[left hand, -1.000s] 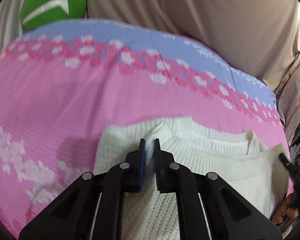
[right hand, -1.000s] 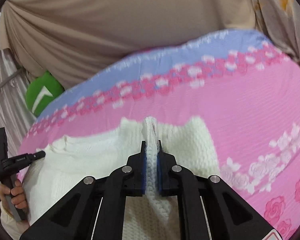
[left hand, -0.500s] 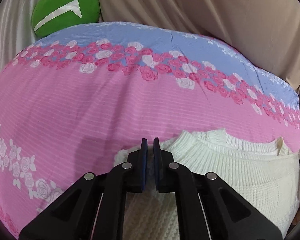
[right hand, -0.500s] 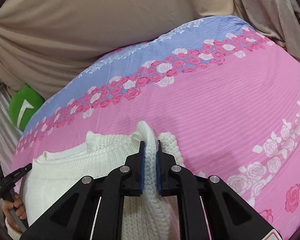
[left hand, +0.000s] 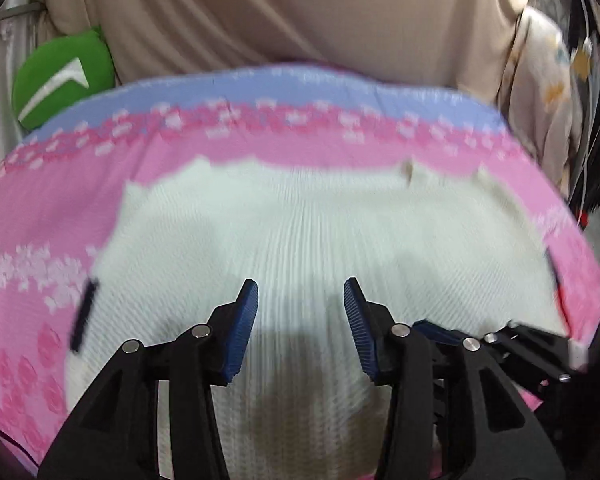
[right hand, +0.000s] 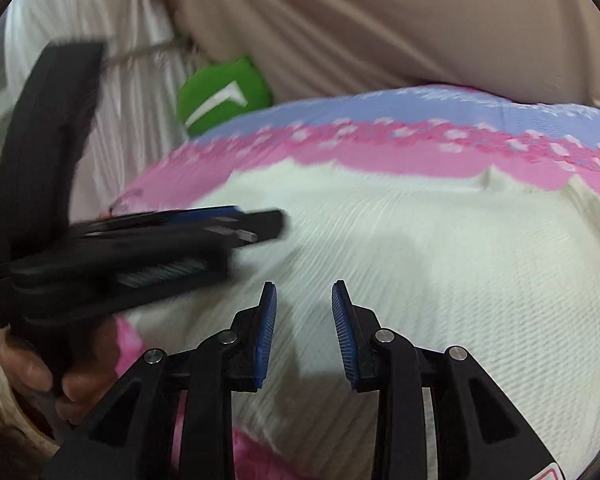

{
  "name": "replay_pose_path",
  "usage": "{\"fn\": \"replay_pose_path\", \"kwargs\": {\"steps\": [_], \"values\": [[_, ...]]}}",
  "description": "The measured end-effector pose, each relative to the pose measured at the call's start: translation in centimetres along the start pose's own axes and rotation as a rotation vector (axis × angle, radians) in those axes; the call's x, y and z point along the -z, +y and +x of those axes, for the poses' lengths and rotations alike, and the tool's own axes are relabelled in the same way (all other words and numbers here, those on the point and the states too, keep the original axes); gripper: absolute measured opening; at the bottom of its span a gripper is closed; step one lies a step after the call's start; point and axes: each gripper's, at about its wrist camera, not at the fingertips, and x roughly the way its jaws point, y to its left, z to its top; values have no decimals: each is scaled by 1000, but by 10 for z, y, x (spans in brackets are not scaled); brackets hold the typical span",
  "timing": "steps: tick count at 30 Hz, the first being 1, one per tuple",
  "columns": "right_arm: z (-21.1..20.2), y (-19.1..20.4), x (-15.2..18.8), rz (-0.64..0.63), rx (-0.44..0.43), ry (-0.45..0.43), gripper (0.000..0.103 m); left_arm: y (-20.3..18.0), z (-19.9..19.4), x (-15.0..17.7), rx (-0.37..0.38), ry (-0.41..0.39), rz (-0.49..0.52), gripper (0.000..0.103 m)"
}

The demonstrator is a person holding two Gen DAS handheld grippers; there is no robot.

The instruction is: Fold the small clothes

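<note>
A white knit sweater lies spread flat on the pink floral bed cover; it also fills the right wrist view. My left gripper is open and empty above the sweater's near part. My right gripper is open and empty over the sweater too. The left gripper shows blurred at the left of the right wrist view, held by a hand. The right gripper's fingers show at the lower right of the left wrist view.
A green cushion sits at the bed's far left corner, also in the right wrist view. A beige drape hangs behind the bed. Floral fabric and cables are at the right.
Both grippers have opened and let go of the sweater, which now lies flat. Both have pulled back toward the near edge; the views are motion-blurred.
</note>
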Motion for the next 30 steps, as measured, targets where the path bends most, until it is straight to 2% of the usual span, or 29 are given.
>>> {"fn": "replay_pose_path", "kwargs": {"steps": [1, 3, 5, 7, 8, 9, 10, 11, 12, 13, 15, 17, 18, 19, 20, 22, 25, 26, 27, 28, 30], "values": [[-5, -6, 6, -4, 30, 0, 18, 6, 5, 7, -10, 19, -5, 40], [-20, -28, 15, 42, 70, -3, 17, 20, -2, 15, -12, 4, -16, 39], [-43, -60, 25, 121, 135, -10, 16, 40, -13, 19, -106, -13, -32, 38], [-68, -96, 38, 205, 257, -12, 15, 61, -21, 27, -167, -9, -62, 38], [-79, -110, 45, 235, 292, -15, 5, 75, -22, 32, -171, 4, -90, 38], [-89, -124, 52, 276, 284, -15, 0, 85, -23, 37, -145, 8, -113, 36], [-97, -135, 59, 317, 287, -21, 0, 90, -26, 39, -125, 5, -123, 31], [-106, -145, 64, 349, 410, -18, 2, 93, -29, 41, -142, 4, -125, 28], [-111, -150, 67, 355, 429, -25, 0, 94, -31, 41, -160, 1, -125, 25], [-115, -155, 66, 379, 404, -35, 0, 92, -35, 39, -162, -5, -134, 25], [-121, -158, 57, 412, 402, -80, 7, 87, -39, 32, -149, -23, -143, 25], [-121, -153, 38, 377, 418, -132, 20, 80, -43, 16, -135, -71, -133, 28], [-118, -152, 25, 361, 414, -161, 26, 76, -44, 7, -127, -89, -135, 35], [-113, -153, 12, 352, 408, -186, 41, 74, -43, -2, -110, -102, -143, 43], [-109, -155, 3, 347, 407, -205, 49, 74, -38, -13, -87, -113, -160, 47], [-96, -158, -13, 342, 402, -198, 49, 76, -24, -30, -78, -100, -191, 47], [-63, -179, -29, 389, 377, -110, 49, 85, 10, -49, -88, -59, -236, 47], [-47, -189, -31, 414, 360, -62, 46, 89, 23, -52, -109, -38, -247, 47], [-39, -192, -32, 426, 367, -37, 40, 93, 32, -52, -144, -24, -255, 42], [-35, -193, -34, 417, 380, -29, 8, 95, 37, -52, -174, -21, -260, 37], [-48, -186, -37, 408, 364, -108, 9, 101, 44, -50, -188, -17, -273, 37]]}}
